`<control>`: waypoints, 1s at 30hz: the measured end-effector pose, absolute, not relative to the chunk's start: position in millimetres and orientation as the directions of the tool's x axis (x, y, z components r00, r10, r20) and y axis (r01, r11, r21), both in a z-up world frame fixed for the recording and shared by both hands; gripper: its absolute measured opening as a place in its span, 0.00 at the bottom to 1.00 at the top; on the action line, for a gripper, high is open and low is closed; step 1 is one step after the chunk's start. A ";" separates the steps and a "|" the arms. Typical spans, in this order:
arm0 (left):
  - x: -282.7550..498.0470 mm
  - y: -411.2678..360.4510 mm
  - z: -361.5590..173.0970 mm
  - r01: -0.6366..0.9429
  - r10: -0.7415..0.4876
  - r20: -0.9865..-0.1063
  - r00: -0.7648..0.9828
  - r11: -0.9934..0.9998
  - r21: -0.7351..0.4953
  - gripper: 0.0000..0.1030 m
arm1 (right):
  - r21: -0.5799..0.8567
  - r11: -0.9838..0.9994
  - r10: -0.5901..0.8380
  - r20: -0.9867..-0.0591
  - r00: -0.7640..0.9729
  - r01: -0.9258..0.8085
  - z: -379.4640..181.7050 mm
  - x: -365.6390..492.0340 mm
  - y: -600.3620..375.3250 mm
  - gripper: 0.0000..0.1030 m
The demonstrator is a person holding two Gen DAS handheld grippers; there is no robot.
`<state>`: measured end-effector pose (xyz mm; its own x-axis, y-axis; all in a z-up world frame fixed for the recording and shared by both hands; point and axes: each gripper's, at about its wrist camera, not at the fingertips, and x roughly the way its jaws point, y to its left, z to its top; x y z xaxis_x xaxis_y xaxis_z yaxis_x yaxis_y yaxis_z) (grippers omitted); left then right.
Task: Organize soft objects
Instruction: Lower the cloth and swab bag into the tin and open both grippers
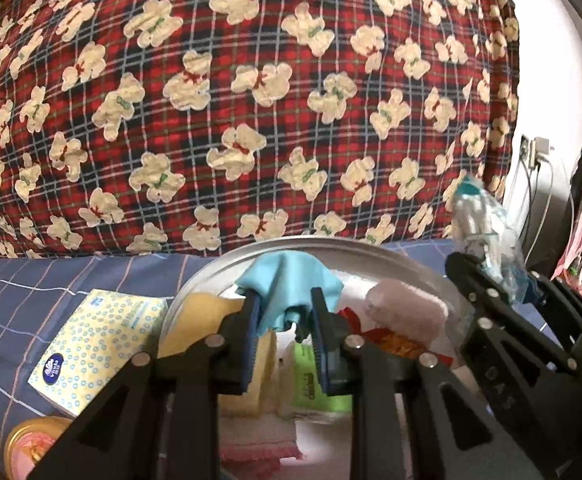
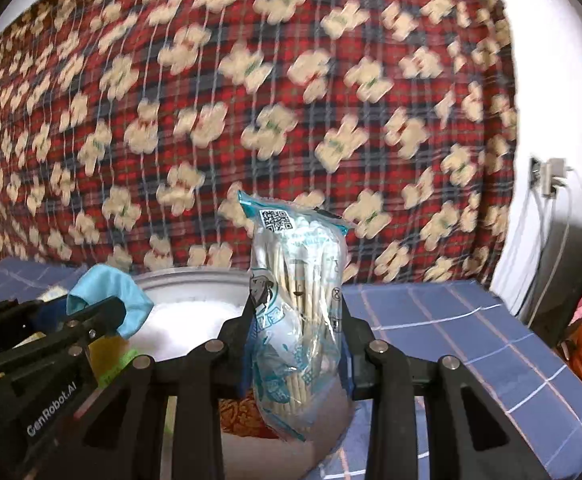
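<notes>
My left gripper [image 1: 285,320] is shut on a light blue cloth [image 1: 291,288] and holds it above a round metal basin [image 1: 331,246]. The basin holds a pink fuzzy roll [image 1: 407,312], a yellow soft item [image 1: 199,312], a green pack [image 1: 311,380] and a red packet [image 1: 391,340]. My right gripper [image 2: 297,320] is shut on a clear bag of cotton swabs [image 2: 295,320], held upright over the basin's right edge [image 2: 195,276]. The right gripper also shows in the left wrist view [image 1: 487,276], and the left gripper with the blue cloth [image 2: 107,296] shows in the right wrist view.
A yellow tissue pack [image 1: 99,344] and a gold-rimmed tin [image 1: 31,444] lie left of the basin on a blue checked sheet [image 2: 471,340]. A red plaid quilt with bears [image 1: 251,100] rises behind. A wall socket with cables [image 2: 551,176] is at the right.
</notes>
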<state>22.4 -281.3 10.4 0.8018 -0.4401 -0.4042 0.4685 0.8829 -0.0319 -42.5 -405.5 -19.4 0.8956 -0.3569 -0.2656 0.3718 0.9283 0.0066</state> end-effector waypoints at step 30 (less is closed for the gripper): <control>-5.4 -250.7 3.7 0.356 -0.328 -0.341 0.881 0.934 0.020 1.00 | 0.135 0.907 -0.380 -0.142 0.914 0.398 -23.3 -94.6 -402.3 0.72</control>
